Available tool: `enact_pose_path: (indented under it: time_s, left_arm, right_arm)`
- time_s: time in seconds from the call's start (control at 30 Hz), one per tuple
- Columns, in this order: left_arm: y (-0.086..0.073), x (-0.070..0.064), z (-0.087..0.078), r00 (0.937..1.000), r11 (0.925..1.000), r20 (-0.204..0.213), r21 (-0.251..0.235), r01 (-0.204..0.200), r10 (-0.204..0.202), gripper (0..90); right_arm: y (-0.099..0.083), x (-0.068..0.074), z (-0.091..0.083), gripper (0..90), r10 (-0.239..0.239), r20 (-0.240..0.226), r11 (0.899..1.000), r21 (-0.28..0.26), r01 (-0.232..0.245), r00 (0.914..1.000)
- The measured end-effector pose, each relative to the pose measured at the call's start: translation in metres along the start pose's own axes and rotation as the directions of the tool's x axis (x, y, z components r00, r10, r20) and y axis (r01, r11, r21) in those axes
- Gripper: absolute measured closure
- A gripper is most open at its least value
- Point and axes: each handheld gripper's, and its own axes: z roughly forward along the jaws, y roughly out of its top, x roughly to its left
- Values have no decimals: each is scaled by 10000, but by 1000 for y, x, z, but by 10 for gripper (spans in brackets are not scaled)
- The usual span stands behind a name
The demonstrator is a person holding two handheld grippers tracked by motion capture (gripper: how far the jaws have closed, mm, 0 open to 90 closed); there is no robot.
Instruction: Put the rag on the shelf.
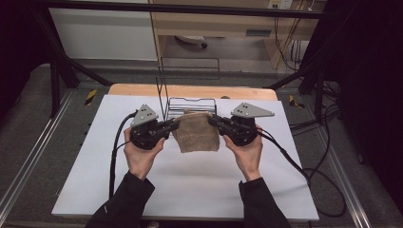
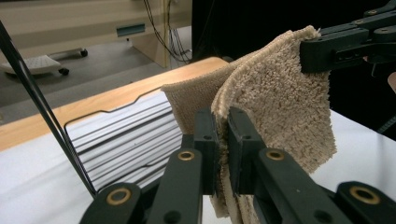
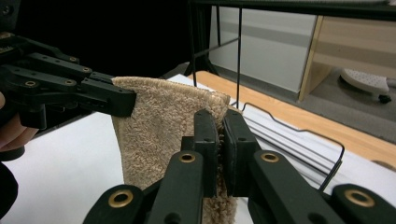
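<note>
High view, cloth: a beige, folded terry cloth (image 1: 196, 132) hangs at the centre of the frame, stretched between the two grippers above the white table (image 1: 190, 190).
High view, left gripper: the black left gripper (image 1: 175, 125), held in a hand at centre left, pinches the cloth's upper left corner.
High view, right gripper: the black right gripper (image 1: 212, 120), at centre right, pinches the upper right corner.
High view, rack: a black wire rack (image 1: 191, 104) stands just behind the cloth, towards the table's far edge.

Left gripper view, left gripper: the left gripper (image 2: 222, 121) rises from the bottom centre, its jaws pressed together on the cloth's (image 2: 280, 107) edge.
Left gripper view, right gripper: the right gripper (image 2: 308, 56) clamps the cloth's far corner at the upper right.
Left gripper view, rack: the wire rack (image 2: 121, 140) lies at centre left on the table.

Right gripper view, right gripper: the right gripper (image 3: 220, 122) at bottom centre has its jaws pressed together on the cloth (image 3: 159, 126).
Right gripper view, left gripper: the left gripper (image 3: 128, 100) bites the cloth's far corner at centre left.
Right gripper view, rack: the wire rack (image 3: 299, 140) sits at centre right.
</note>
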Motion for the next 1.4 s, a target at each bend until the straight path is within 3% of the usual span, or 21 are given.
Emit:
enact_pose_path:
  time_s: [0.67,1.4]
  left_arm:
    - [30,6,-15,9997,9963,-236,-845,-126,106,836]
    - [57,17,-22,9986,9862,-522,-1652,-127,41,837]
  right_arm:
    - [31,6,-2,860,-308,210,9958,-857,325,9993]
    - [65,8,3,862,-561,494,9872,-1468,628,9972]
